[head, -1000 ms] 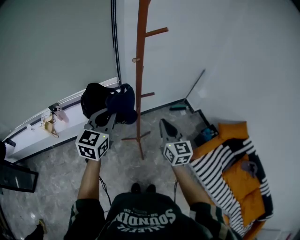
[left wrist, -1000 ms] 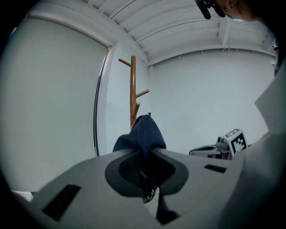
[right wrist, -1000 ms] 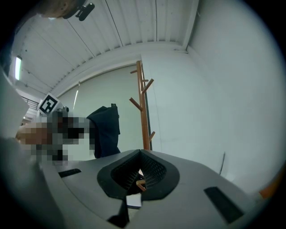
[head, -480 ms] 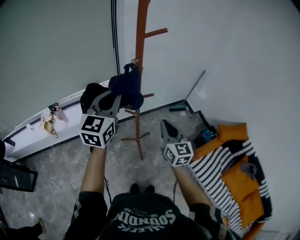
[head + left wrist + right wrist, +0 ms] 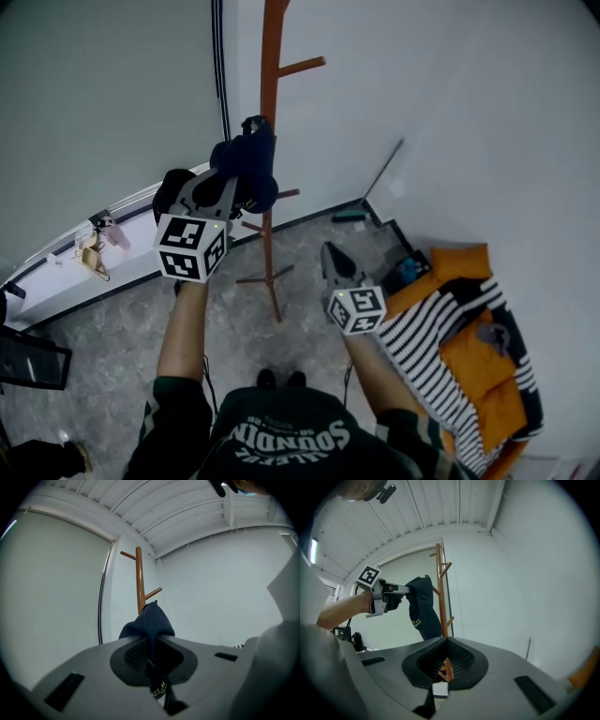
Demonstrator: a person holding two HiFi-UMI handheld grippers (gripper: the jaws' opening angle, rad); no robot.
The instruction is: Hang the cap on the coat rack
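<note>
The left gripper (image 5: 229,187) is raised toward the coat rack (image 5: 270,103), its fingers clenched on the dark blue cap (image 5: 247,165). In the left gripper view the cap's fabric is pinched between the two fingers and rises in a fold in front of the brown pole. From the right gripper view the cap hangs down from the left fingers just left of the pole, with small yellow print showing near its lower edge. In the head view the top of the cap lies against the pole at the level of a short peg (image 5: 254,123); whether it is hooked over that peg or only touching it is hard to tell.

The right gripper (image 5: 330,251) is held lower and to the right, near the person's body and well apart from the rack. Its fingers are brought together and hold nothing; its own view looks past them at the rack's foot.

The rack stands on a grey marbled floor (image 5: 122,328) in a corner of pale walls. Orange and striped fabric (image 5: 469,347) lies at the far right.
</note>
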